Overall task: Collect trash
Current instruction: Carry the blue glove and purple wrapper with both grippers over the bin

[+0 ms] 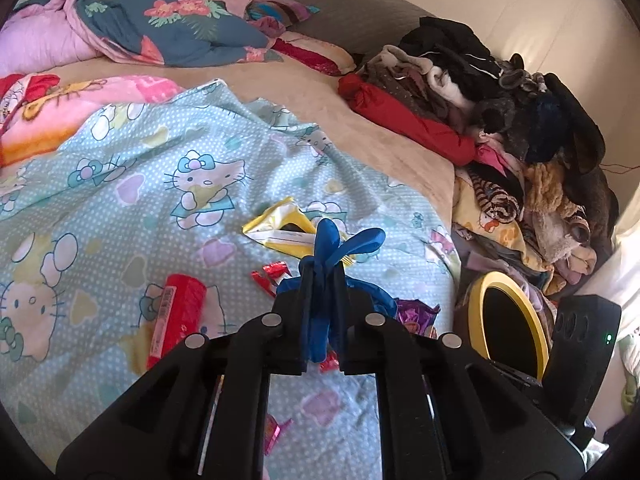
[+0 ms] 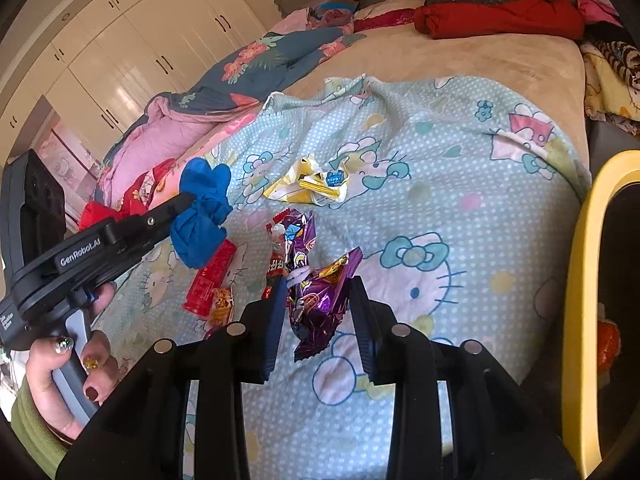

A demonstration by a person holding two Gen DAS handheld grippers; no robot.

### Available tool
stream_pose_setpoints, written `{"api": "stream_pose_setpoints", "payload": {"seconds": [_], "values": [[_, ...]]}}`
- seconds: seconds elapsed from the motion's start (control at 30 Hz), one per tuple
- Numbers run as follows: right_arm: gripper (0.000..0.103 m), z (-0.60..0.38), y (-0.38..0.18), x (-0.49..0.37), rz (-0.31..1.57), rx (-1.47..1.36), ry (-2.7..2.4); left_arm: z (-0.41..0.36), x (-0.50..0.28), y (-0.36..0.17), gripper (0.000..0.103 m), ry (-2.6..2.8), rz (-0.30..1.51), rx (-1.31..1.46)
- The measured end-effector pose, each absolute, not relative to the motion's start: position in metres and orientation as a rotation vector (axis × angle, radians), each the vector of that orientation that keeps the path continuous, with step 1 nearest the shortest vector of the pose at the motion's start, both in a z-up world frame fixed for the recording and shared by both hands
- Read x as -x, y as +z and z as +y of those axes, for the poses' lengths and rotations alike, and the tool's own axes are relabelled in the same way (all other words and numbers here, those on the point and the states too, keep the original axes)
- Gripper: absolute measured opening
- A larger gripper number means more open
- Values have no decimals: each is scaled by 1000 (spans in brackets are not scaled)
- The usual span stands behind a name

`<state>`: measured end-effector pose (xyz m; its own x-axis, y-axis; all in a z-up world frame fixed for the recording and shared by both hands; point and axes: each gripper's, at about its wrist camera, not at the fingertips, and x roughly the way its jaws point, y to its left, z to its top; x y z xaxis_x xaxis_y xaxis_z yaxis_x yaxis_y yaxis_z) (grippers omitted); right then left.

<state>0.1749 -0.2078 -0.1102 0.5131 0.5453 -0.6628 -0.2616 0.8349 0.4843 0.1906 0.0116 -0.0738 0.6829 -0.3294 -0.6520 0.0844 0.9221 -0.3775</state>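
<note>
On the cartoon-print bedsheet [image 2: 460,168], scattered wrappers [image 2: 316,300]; wardrobe [image 2: 132,52] behind.

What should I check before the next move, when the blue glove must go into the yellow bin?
1. Left tongs closed on the blue glove: ok, it is clamped between the pads and hangs free of the sheet.
2. Glove fully held: cannot tell, loose ends stick out beyond the tips.
3. Yellow bin open and near: ok, its mouth shows at the right of the bed.
4. Right tongs on the purple wrapper: cannot tell whether the pads press it.
5. Trash left on the sheet: not ok, the yellow wrapper and red packet remain.
</note>
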Motion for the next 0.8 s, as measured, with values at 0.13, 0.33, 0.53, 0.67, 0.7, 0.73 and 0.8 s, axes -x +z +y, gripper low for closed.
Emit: {"api": "stream_pose_setpoints", "payload": {"seconds": [0.13, 0.33, 0.53, 0.67, 0.7, 0.73, 0.8], "values": [[31, -214, -105, -170, 895, -335, 493, 6, -183, -70, 5, -241, 779, 327], [31, -223, -95, -164, 868, -333, 485, -3, -173, -61, 4, -254, 764, 318], [31, -234, -85, -156, 839, -328, 474, -13, -164, -52, 4, -272, 752, 318], [31, -242, -78, -151, 819, -324, 463, -23, -159, -48, 4, -287, 744, 306], [31, -244, -77, -150, 816, -323, 461, -26, -158, -47, 4, -291, 743, 304], [31, -246, -75, -149, 810, -324, 458, -29, -157, -46, 4, -297, 743, 301], [31, -251, -72, -147, 802, -326, 453, -34, -156, -44, 4, -306, 742, 293]]}}
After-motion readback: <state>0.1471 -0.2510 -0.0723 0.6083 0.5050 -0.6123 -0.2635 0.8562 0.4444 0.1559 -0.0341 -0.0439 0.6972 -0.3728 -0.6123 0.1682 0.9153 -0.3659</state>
